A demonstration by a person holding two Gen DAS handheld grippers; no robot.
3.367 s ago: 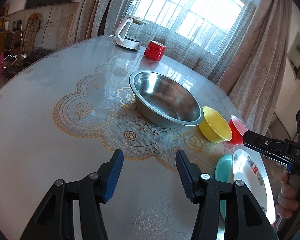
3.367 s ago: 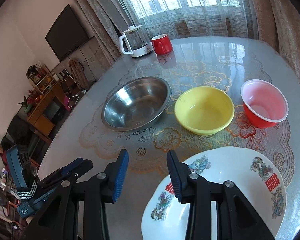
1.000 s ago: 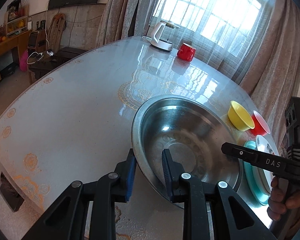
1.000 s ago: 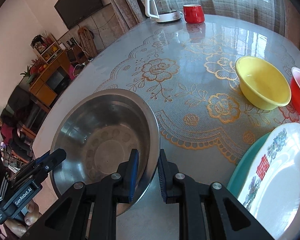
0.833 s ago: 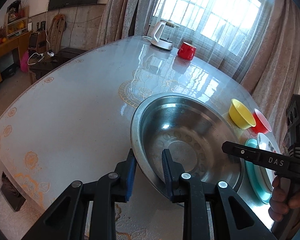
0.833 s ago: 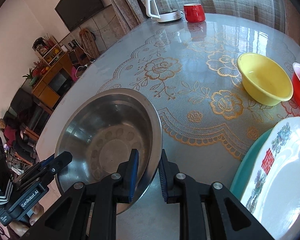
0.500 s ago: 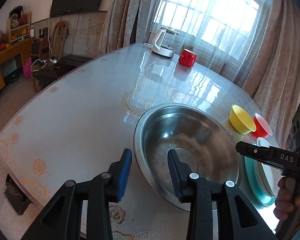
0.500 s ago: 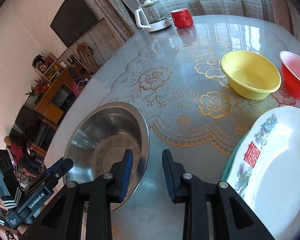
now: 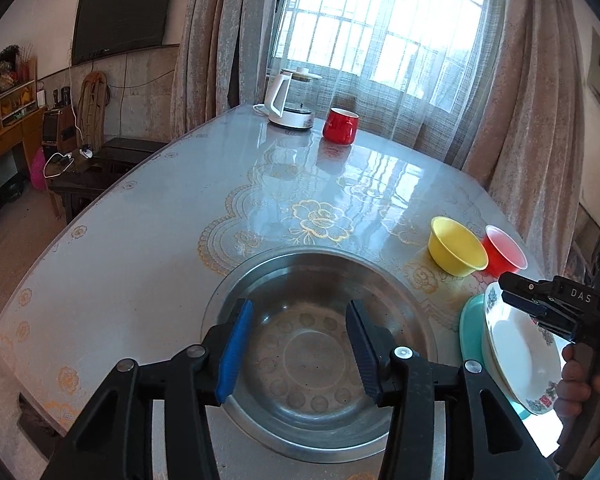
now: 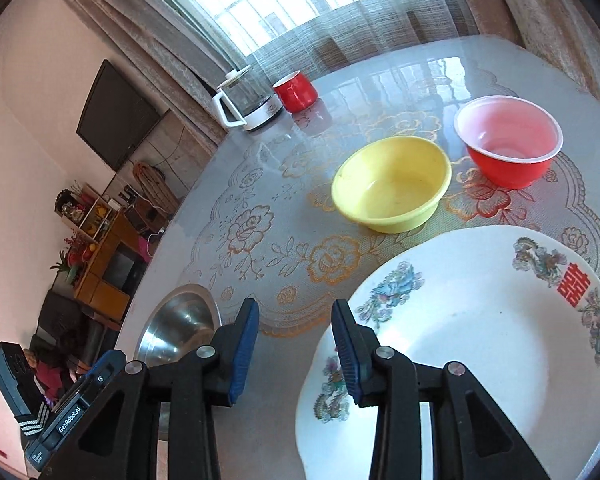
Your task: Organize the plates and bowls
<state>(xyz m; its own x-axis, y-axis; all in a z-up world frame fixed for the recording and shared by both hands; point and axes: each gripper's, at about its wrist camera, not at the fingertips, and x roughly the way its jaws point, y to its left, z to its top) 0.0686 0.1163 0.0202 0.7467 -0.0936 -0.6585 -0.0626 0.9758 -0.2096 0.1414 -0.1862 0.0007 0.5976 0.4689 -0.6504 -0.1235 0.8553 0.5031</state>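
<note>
While both my grippers hang over it, the round table [image 9: 148,240] fills most of either view, its glossy top laid with a gold floral lace pattern. On its near side sits the steel basin [image 9: 320,344], by far the biggest dish, flat on the tabletop near the edge. To the basin's right the white plate [image 10: 480,340] with red and blue decoration rests on top of a teal plate [image 9: 471,336], whose rim shows beside it in the left wrist view. Beyond the plates stand the yellow bowl [image 10: 392,184] and the red bowl [image 10: 508,148], upright and side by side, apart from the basin. At the far edge by the window are a white kettle [image 9: 292,98] and a red mug [image 9: 340,126], close to each other.

My left gripper [image 9: 299,354] sits above the basin with its jaws about half open; they have just been opening, and the pads press on nothing, though the basin's bowl shows between them. My right gripper [image 10: 296,354] is over the strip of table between the basin's rim and the white plate, its right finger over the plate's near edge. Its jaws have also just been opening, roughly a third apart, and they hold nothing.
</note>
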